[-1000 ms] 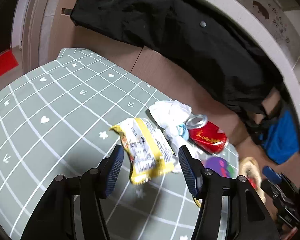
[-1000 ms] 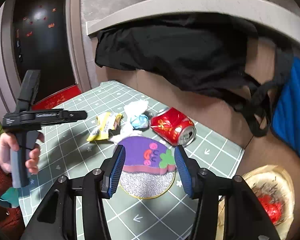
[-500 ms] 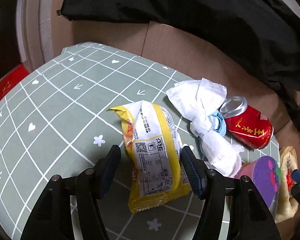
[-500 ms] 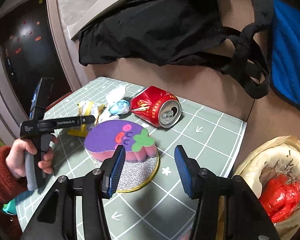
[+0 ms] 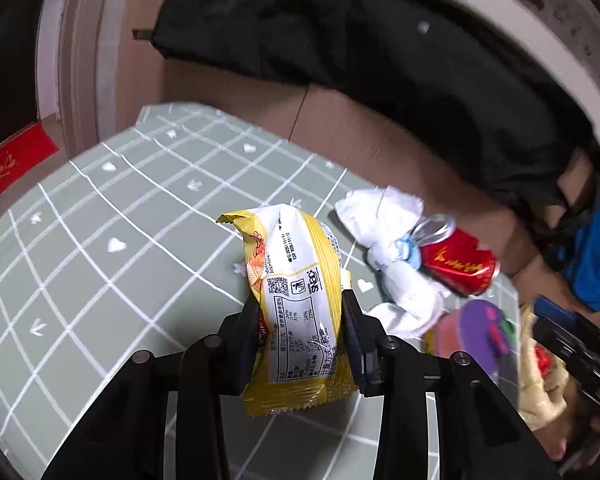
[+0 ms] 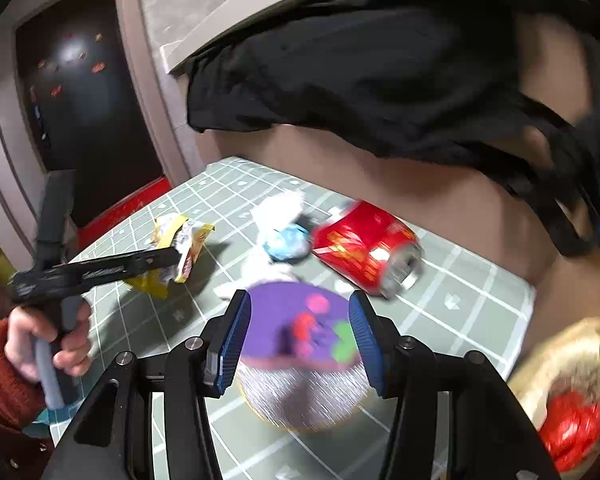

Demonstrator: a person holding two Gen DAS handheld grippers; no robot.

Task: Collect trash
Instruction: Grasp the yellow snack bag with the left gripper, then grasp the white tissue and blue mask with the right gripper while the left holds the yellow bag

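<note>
The yellow snack wrapper (image 5: 300, 312) sits between the fingers of the left gripper (image 5: 302, 332), which pinches it on both sides; its printed white label faces the camera. In the right wrist view the same wrapper (image 6: 180, 248) hangs at the tip of that gripper, above the green grid-patterned mat (image 5: 100, 248). Just right of the wrapper lies a crumpled white tissue (image 5: 396, 272) with a blue band, touching a red can (image 5: 458, 266) lying on its side. Near these stands a purple-topped cake (image 6: 300, 328) on a silver base. The right gripper (image 6: 300, 344) has its blue fingers (image 6: 234, 340) spread on either side of the cake; contact cannot be determined because of blur. A black garment (image 5: 380, 60) drapes over the cardboard behind the mat.
</note>
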